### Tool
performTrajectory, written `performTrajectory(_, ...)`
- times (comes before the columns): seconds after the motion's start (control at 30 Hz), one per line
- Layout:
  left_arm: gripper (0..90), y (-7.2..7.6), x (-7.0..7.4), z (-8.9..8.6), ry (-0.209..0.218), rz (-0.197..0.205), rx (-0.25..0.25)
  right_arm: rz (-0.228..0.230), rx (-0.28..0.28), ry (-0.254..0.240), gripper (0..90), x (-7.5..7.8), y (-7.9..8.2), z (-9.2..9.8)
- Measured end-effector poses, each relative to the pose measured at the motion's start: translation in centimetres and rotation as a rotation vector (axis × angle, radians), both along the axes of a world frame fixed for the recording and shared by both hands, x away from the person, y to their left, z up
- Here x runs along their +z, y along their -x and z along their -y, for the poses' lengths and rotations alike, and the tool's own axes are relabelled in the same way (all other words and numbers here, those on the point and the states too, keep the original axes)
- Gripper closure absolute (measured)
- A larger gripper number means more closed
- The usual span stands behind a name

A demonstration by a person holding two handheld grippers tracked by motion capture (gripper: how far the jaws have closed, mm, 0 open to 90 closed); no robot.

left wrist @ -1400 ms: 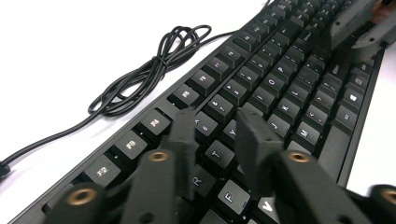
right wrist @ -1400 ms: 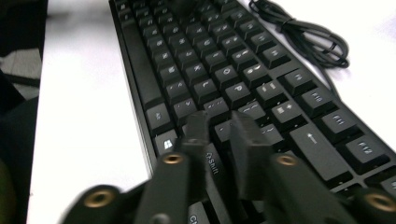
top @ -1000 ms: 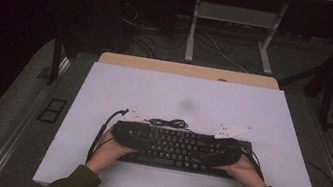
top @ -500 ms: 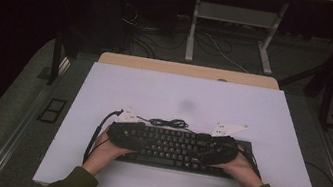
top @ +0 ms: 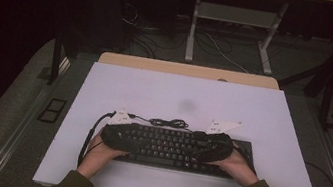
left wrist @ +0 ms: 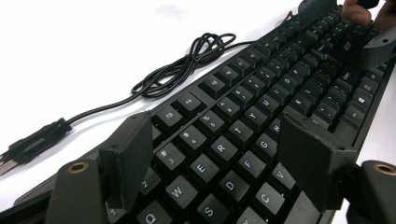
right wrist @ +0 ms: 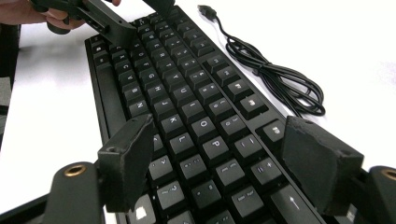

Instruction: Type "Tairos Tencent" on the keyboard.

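High view: the black keyboard (top: 173, 148) lies at the white table's (top: 252, 112) near edge, a gripper at each end. Left gripper view: the left gripper (left wrist: 219, 158) spreads wide above the keys, holding nothing; the coiled cable (left wrist: 187, 63) lies beyond. Right gripper view: the right gripper (right wrist: 219, 161) likewise gapes empty.

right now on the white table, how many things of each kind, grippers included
keyboard: 1
cable: 1, coiled behind the keyboard
grippers: 2, left gripper and right gripper, both over the keys
total: 4
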State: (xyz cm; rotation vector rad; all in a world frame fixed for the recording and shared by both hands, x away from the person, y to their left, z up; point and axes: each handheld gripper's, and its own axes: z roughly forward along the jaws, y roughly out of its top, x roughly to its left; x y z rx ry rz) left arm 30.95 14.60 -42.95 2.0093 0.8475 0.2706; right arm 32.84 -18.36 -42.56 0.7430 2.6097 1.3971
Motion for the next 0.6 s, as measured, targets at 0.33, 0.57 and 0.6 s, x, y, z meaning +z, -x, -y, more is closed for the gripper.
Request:
performTrajectory(0.33,27.3,0.5,0.0,-0.9,0.000,0.004,0.024,-0.002,0.015,-0.004,25.0,0.0,-0.4,-0.7)
performTrajectory(0.57,28.5,1.0,0.0,-1.4,-0.007,0.004,0.040,-0.003,0.032,-0.007,25.0,-0.1,-0.8,-1.3)
performTrajectory(0.6,28.9,1.0,-0.1,-1.5,-0.008,0.005,0.042,-0.002,0.036,-0.006,25.0,-0.1,-0.8,-1.4)
